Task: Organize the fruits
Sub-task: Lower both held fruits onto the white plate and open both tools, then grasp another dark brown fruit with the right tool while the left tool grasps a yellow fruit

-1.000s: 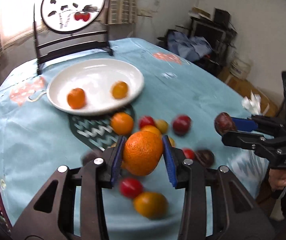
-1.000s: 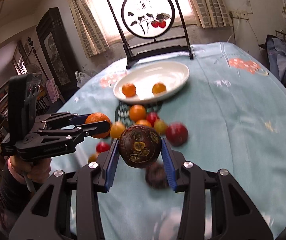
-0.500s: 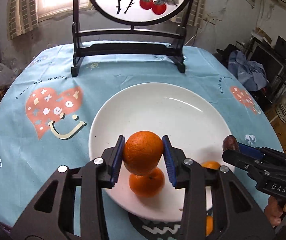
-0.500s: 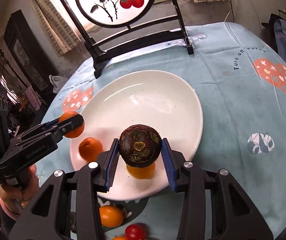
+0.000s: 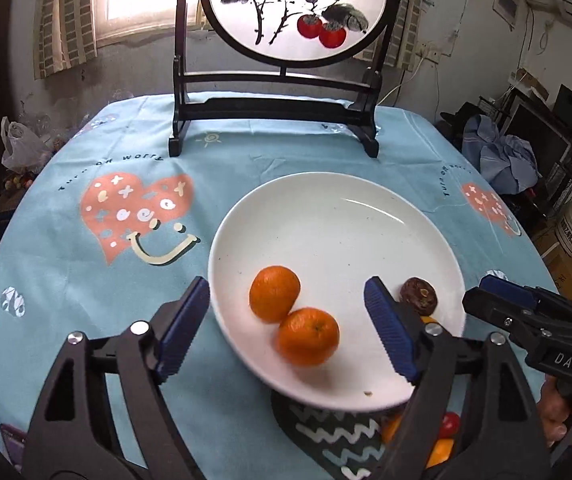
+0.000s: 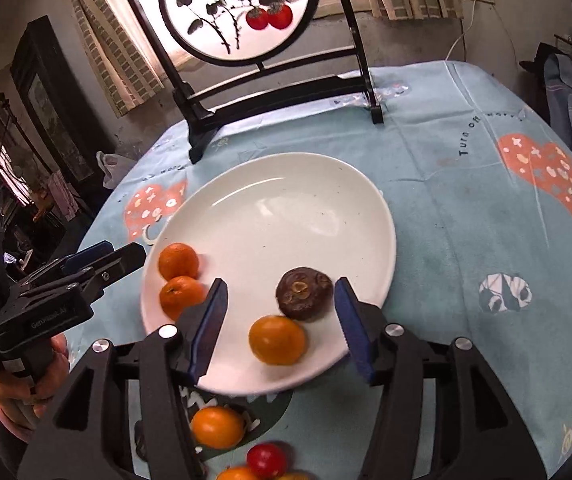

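The left gripper (image 5: 288,334) hangs above the near rim of the round white ceramic plate (image 5: 326,224), its blue-padded jaws spread wide with nothing between them. Below the gap two bright orange mandarins (image 5: 274,293) sit on the plate touching each other, one at 10 o'clock of the other (image 5: 308,336).

The right gripper (image 6: 281,328) hovers over the same plate (image 6: 286,208) from the other side, jaws likewise wide apart and empty. Between its pads a dark brown, wrinkled round fruit (image 6: 304,293) lies on the plate, and a smooth orange-yellow fruit (image 6: 277,340) rests just beside it at its 7 o'clock, apparently touching. The two mandarins lie at 9 o'clock on the plate in this view, beside the tip of the left gripper.

The plate stands on a round desk covered by a light blue printed tablecloth (image 6: 466,208), its near edge over a dark mat with white zigzag lines (image 5: 326,432). On the mat, off the plate, lie an orange fruit (image 6: 217,427) and a small red round fruit (image 6: 266,460). At 12 o'clock beyond the plate stands a black wooden stand holding a round painted screen (image 5: 298,8).
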`<state>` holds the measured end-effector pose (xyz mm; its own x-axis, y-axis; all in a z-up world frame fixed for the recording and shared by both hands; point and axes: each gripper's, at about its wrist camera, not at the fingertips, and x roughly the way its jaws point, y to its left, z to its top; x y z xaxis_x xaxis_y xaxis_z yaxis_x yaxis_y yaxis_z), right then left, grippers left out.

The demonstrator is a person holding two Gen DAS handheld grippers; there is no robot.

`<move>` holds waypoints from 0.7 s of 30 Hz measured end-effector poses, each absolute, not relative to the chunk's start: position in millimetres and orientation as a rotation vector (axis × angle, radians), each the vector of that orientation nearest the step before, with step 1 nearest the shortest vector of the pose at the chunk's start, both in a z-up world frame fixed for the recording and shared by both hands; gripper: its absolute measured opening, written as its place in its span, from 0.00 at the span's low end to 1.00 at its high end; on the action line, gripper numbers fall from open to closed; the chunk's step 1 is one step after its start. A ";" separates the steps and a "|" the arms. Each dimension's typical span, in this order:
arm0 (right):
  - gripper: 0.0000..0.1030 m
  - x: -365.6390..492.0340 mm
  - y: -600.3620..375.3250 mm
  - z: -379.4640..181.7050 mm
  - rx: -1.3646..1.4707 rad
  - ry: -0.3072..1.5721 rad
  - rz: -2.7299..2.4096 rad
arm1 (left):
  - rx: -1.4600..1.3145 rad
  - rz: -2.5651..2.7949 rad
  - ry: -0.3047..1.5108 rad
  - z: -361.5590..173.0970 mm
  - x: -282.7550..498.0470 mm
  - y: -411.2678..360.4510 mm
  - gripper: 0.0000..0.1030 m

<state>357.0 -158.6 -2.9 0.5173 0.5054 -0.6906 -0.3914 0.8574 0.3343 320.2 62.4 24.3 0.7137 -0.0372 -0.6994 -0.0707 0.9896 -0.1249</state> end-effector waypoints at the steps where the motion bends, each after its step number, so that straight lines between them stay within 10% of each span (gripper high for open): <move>1: 0.56 341.6 -162.4 3.6 0.133 0.852 0.553 | -0.136 0.010 0.759 29.2 304.6 59.2 0.81; 21: 0.61 156.5 -218.9 -50.1 0.037 0.853 0.535 | -0.076 -0.116 0.823 -39.9 117.5 -0.7 0.85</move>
<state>156.5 -218.9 -50.1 0.5346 0.4633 -0.7068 -0.4346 0.8680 0.2403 117.5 -0.7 -39.9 0.6743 -0.1325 -0.7265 0.0736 0.9909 -0.1124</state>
